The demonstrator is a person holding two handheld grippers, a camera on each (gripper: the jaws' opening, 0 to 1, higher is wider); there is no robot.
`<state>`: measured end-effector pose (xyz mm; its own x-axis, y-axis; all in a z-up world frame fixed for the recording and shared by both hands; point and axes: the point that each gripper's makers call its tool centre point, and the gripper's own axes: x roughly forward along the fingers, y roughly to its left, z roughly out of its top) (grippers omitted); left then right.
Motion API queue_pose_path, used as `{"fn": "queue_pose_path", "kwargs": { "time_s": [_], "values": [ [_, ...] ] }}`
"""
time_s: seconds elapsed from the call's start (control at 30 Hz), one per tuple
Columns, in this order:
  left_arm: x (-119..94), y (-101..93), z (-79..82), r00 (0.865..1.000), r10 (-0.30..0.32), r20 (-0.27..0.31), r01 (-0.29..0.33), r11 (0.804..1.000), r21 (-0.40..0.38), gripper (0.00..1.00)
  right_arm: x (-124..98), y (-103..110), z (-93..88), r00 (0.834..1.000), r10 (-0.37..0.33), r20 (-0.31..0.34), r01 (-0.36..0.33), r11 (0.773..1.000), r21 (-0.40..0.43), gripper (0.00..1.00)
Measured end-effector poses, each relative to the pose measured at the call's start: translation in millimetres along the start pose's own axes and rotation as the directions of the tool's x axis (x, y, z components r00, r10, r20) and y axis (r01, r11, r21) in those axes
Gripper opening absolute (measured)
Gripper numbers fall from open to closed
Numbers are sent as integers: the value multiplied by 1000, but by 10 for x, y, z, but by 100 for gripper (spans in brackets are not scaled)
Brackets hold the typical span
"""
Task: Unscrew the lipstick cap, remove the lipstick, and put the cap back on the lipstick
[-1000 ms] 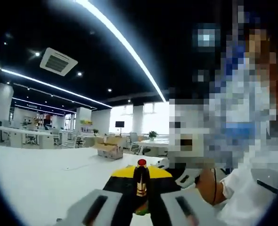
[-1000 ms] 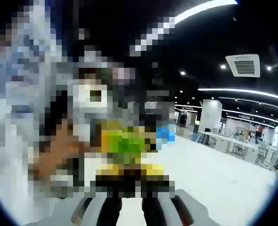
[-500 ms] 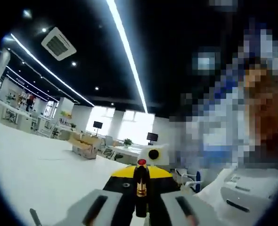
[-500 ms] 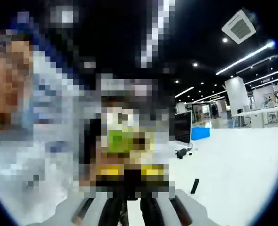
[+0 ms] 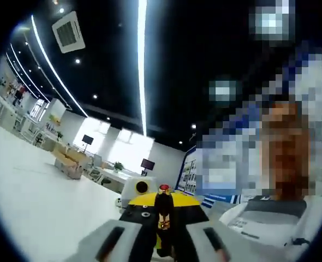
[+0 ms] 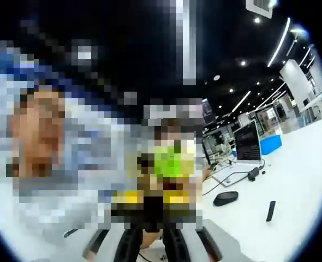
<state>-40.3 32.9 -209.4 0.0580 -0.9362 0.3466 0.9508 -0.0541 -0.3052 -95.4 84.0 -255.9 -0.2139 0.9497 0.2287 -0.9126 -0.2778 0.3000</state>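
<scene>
In the left gripper view a black lipstick (image 5: 163, 215) with a gold band and a bare red tip stands upright between my jaws. My left gripper (image 5: 164, 243) is shut on its lower part. Right behind the lipstick is the yellow and black front of the right gripper (image 5: 180, 201), facing mine. In the right gripper view my right gripper (image 6: 151, 243) has its jaws close together on a small dark piece that I take for the lipstick cap. A mosaic patch blurs it and the left gripper (image 6: 153, 199) just beyond.
A white table (image 5: 24, 207) stretches to the left in the left gripper view. A person in white sits close by (image 5: 270, 218). In the right gripper view the table (image 6: 297, 185) bears a black mouse (image 6: 225, 197), a cable, a small dark stick (image 6: 270, 210) and a monitor (image 6: 248, 143).
Both views have rolled and tilted as the hands turned. The lipstick stays upright in the left jaws with the right gripper facing it. A mouse and monitor have come into the right gripper view.
</scene>
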Motion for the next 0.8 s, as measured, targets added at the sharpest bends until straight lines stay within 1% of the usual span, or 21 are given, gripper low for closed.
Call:
{"fn": "queue_pose_path", "kwargs": {
  "time_s": [0.13,0.27,0.37,0.43,0.5,0.57,0.67,0.7,0.77,0.8],
  "values": [
    [-3,-25,7,1000,-20,4,20,1000,-21,9,33,55,-23,1000,10,-5,-10,1000,15,10],
    [-8,-64,16,1000,-30,3,30,999,-17,9,48,107,-42,1000,12,-14,-12,1000,13,10],
    [11,-118,-6,999,-38,-4,38,999,0,9,48,145,-49,1000,16,-22,-16,1000,-7,10],
    [19,-111,10,999,-36,11,36,999,-7,9,16,126,-17,1000,5,-21,-5,1000,-13,10],
    [27,-94,13,999,-30,14,30,1000,-7,9,-7,103,-12,1000,-11,-27,10,1000,-19,10],
    [26,-100,-5,1000,-26,-4,26,1000,16,9,-25,77,-16,999,-19,-40,18,999,-29,10],
    [10,-79,-8,1000,3,-27,-1,998,65,9,-39,28,-29,998,-43,-50,40,998,-52,10],
    [3,-67,-1,999,14,-31,-12,997,82,9,-36,3,-36,997,-60,-54,55,996,-76,10],
    [-14,-38,3,999,20,-31,-17,995,96,9,-25,-34,-45,996,-72,-53,67,994,-91,10],
    [-23,-10,-18,999,17,-41,-14,996,86,9,-29,-64,-66,996,-72,-56,67,994,-83,10]
  ]
}}
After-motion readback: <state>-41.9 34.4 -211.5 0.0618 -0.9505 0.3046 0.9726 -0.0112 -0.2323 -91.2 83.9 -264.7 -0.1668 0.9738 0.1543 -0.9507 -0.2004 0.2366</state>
